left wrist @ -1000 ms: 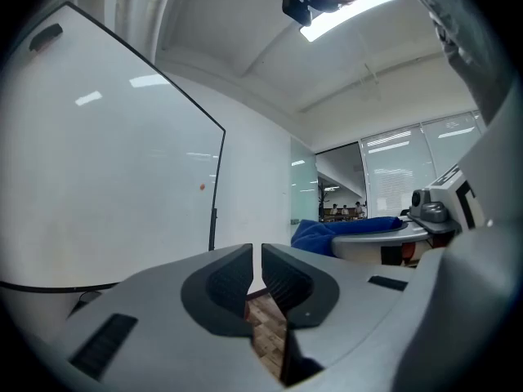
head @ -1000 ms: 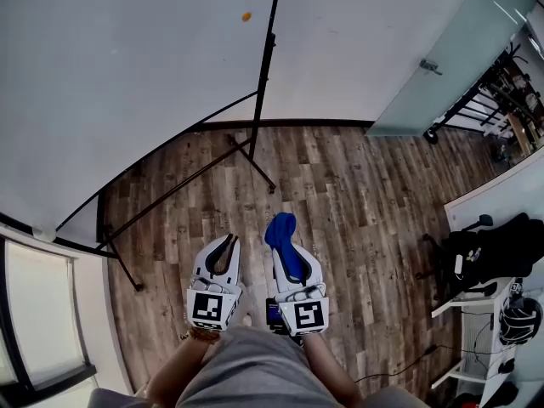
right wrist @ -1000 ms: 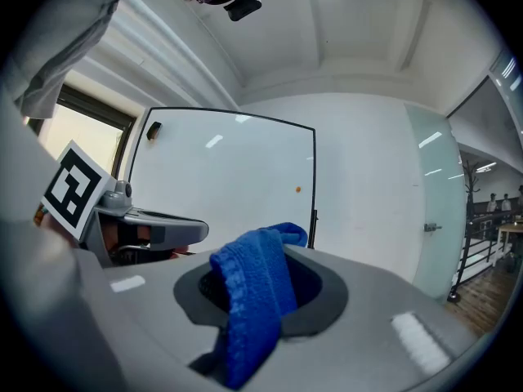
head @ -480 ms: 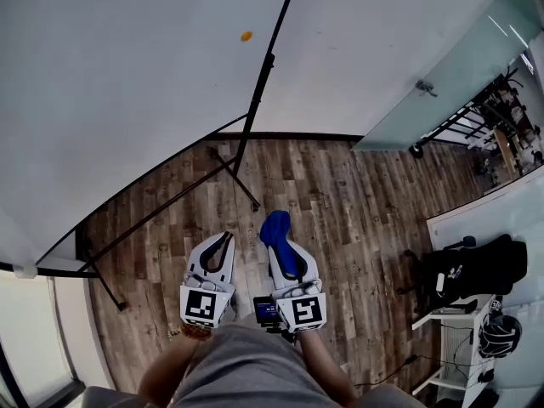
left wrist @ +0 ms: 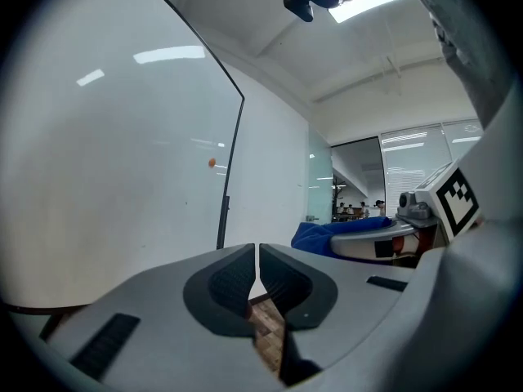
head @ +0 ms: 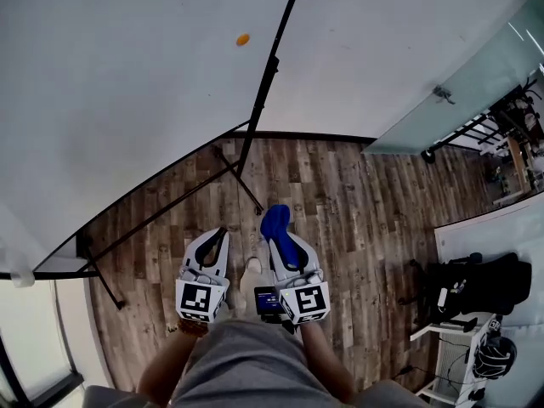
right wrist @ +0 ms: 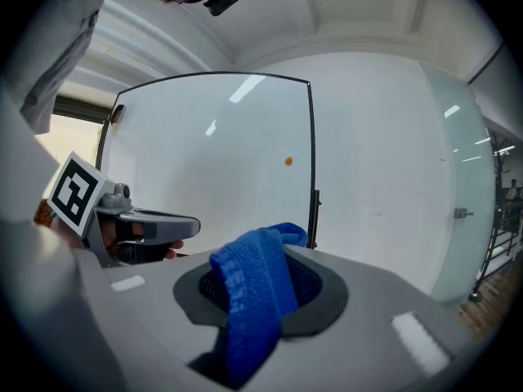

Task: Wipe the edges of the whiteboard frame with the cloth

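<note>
Two tools are hovering side by side above the wooden floor [head: 365, 202]. The right tool [head: 274, 221] is pinching one blue cloth [head: 281, 232]. The cloth is lying lengthwise along the jaws, its bunched end pointing forward past the tips and its tail draping back between them. Just to the left, the left tool [head: 216, 236] is carrying nothing, its jaws pressed almost together with only a sliver between. Ahead of both, one whiteboard [head: 127, 100] is standing, its black frame edge [head: 274, 53] rising beyond the right tool, one orange dot [head: 243, 39] left of that edge.
</note>
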### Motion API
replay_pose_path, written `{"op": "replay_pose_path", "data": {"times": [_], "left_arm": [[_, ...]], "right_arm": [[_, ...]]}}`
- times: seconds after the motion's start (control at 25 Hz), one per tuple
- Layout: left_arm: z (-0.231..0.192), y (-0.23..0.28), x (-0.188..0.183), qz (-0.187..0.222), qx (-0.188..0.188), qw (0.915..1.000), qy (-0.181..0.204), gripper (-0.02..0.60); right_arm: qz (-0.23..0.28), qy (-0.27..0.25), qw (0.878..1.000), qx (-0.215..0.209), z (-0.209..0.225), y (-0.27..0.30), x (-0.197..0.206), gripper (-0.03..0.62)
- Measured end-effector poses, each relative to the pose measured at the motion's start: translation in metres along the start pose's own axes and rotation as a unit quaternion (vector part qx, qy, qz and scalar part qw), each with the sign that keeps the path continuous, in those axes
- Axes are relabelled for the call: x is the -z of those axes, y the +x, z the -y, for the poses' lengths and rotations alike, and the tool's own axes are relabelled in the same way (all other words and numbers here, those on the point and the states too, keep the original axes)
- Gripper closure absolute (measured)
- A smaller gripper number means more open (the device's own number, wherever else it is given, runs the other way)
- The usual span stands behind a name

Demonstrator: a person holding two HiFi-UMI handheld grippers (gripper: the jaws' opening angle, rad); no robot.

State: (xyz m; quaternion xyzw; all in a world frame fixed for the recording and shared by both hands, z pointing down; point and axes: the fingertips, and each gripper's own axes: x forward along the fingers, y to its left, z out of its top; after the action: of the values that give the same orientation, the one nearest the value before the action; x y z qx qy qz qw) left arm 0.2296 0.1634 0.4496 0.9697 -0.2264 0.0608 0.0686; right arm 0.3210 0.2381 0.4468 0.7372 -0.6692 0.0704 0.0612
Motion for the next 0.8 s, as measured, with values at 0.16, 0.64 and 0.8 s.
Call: {"op": "replay_pose_path", "data": {"times": [0.16,0.64,0.8], "left_arm": [[0.003,0.041,-0.007,-0.014,-0.029,0.9995,0.001,0.558],[-0.037,0.114,-0.031,-0.038,-0.117,0.9924,-0.010,0.563],[-0.059,0.134,-0.030,-0.019,-0.097,0.9950,-0.016,0.563]], "right_arm": [[-0.003,0.025,0.999,-0.036,0.045,0.028,0.005,0.487],[0.011,0.056,0.986,-0.155,0.120,0.140,0.012,0.487],[0.012,0.049,0.987,-0.154,0.125,0.178,0.016,0.487]]}}
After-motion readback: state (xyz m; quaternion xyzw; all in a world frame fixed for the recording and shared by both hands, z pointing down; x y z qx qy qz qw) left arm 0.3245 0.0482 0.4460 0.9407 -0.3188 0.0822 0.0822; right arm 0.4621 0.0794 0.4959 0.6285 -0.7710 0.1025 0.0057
